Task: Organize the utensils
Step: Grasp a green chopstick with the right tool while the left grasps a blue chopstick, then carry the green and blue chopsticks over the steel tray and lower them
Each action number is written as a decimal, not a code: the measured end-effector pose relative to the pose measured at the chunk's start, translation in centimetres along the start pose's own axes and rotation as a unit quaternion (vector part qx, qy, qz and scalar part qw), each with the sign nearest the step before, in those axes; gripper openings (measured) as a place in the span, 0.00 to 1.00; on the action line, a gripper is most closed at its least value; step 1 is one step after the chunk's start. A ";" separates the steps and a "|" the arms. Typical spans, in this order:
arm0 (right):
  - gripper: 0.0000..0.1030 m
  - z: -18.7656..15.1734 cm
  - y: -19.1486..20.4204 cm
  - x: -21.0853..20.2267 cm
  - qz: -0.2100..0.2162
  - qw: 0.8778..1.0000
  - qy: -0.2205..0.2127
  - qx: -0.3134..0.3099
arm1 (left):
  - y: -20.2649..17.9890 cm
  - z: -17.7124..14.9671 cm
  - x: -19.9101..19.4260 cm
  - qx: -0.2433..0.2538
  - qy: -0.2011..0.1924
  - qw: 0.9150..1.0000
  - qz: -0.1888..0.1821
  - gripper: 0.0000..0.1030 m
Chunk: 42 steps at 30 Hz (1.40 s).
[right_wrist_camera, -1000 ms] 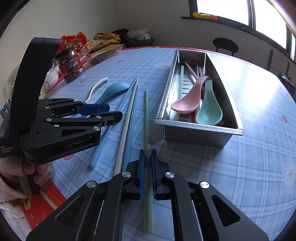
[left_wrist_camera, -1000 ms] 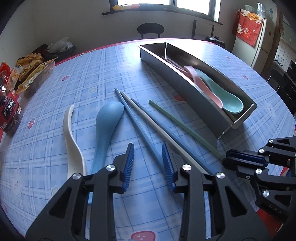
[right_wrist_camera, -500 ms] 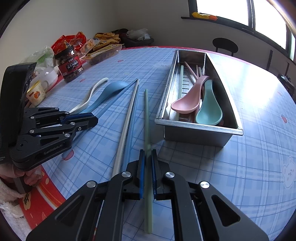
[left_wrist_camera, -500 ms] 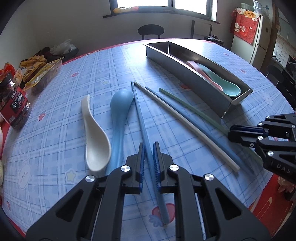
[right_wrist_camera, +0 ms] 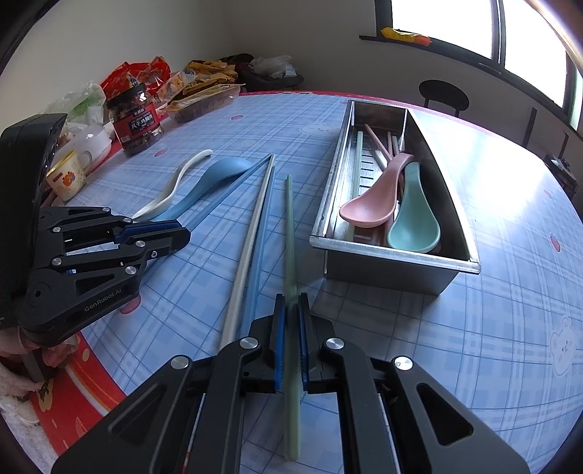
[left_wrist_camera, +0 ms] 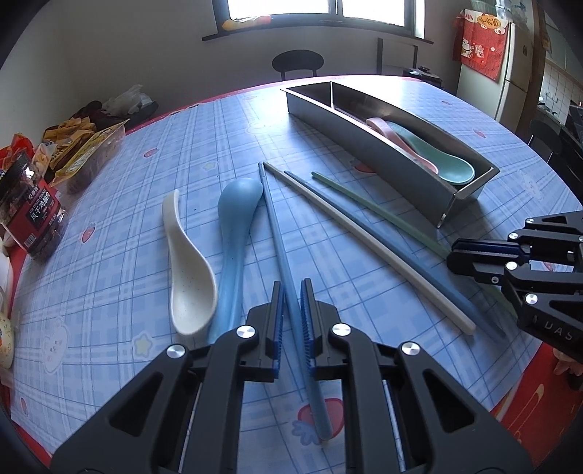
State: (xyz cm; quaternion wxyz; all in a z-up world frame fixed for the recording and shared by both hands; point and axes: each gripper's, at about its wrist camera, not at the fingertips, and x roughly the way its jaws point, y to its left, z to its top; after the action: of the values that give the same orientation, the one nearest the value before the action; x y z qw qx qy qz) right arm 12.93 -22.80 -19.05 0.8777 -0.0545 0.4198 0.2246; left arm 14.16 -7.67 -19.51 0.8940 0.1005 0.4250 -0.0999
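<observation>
A bench point(left_wrist_camera: 153, 226) under a blue checked cloth with small cartoon prints carries a jar point(right_wrist_camera: 136, 124) with a red label and black lid near its edge. Snack packets point(right_wrist_camera: 204, 89) lie heaped behind the jar, one of them a clear tray. A printed mug point(right_wrist_camera: 67, 175) and a white lidded pot point(right_wrist_camera: 93, 140) stand just beside the jar. Past the bench stands a black chair point(left_wrist_camera: 298, 62) under a window point(left_wrist_camera: 317, 9). A red cloth point(left_wrist_camera: 482, 42) hangs on a fridge point(left_wrist_camera: 510, 73).

A home dining room: fridge point(left_wrist_camera: 512, 69), snack-strewn table point(left_wrist_camera: 120, 218), window point(right_wrist_camera: 441, 18).
</observation>
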 end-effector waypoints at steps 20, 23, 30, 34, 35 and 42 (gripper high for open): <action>0.06 -0.1 -0.5 -1.6 0.020 0.999 -0.044 0.012 | 3.8 -0.8 -2.7 -0.094 -0.072 0.992 -0.039 0.10; 0.06 -0.1 -0.5 -1.9 0.021 0.998 -0.054 0.012 | 4.2 -0.9 -2.8 -0.102 -0.076 0.991 -0.040 0.10; 0.06 -0.3 -0.8 -2.9 0.034 0.996 -0.079 0.016 | 4.8 -1.2 -3.5 -0.117 -0.095 0.988 -0.041 0.10; 0.06 -0.5 -1.2 -3.5 0.042 0.994 -0.095 0.025 | 5.1 -1.4 -3.8 -0.124 -0.103 0.986 -0.034 0.10; 0.06 -0.5 -1.3 -3.7 0.044 0.994 -0.098 0.027 | 5.2 -1.5 -3.9 -0.124 -0.105 0.986 -0.036 0.10; 0.06 0.2 -2.0 -4.9 0.060 0.990 -0.120 0.033 | 5.5 -0.6 -4.6 -0.137 -0.107 0.983 -0.051 0.10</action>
State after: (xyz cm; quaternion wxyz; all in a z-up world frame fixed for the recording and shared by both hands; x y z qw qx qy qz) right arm 11.26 -26.23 -15.33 0.9082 0.0270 0.3208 0.2674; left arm 12.35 -1.77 -15.80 0.9335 -0.0558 0.3408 -0.0966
